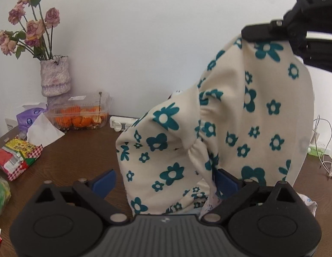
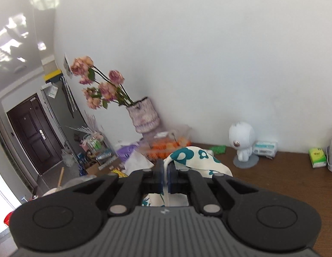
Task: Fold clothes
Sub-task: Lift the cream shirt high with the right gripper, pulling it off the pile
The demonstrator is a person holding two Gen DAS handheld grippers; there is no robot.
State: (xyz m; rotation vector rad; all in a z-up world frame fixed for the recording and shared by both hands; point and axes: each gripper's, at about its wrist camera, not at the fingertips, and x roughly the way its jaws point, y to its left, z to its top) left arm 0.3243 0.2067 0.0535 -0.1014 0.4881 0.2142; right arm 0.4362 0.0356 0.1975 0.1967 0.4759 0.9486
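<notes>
Garment [image 1: 241, 115] hung from right gripper [image 2: 165, 178], jaws pinched on a thin fold. Left gripper [image 1: 163, 182] sat wide open, cloth draped between its jaws, ungripped. Risk: that slim pinch slipping, dropping fabric onto table [image 1: 76, 158].

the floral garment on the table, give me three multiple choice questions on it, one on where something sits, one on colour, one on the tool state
1. Where does the knitted vase of dried pink roses stand on the brown wooden table?
A. far left corner by the wall
B. right edge by the cables
C. on the garment

2. What colour are the flowers printed on the cream fabric garment?
A. red
B. teal
C. yellow

3. How is the right tool?
A. open, empty
B. shut on the garment
C. resting on the table

Answers: 1 A, the vase stands against the white wall behind the clear box of orange fruit. 2 B, teal blooms cover the cloth. 3 B, cloth is pinched between its blue pads, while the left tool stands open.
</notes>
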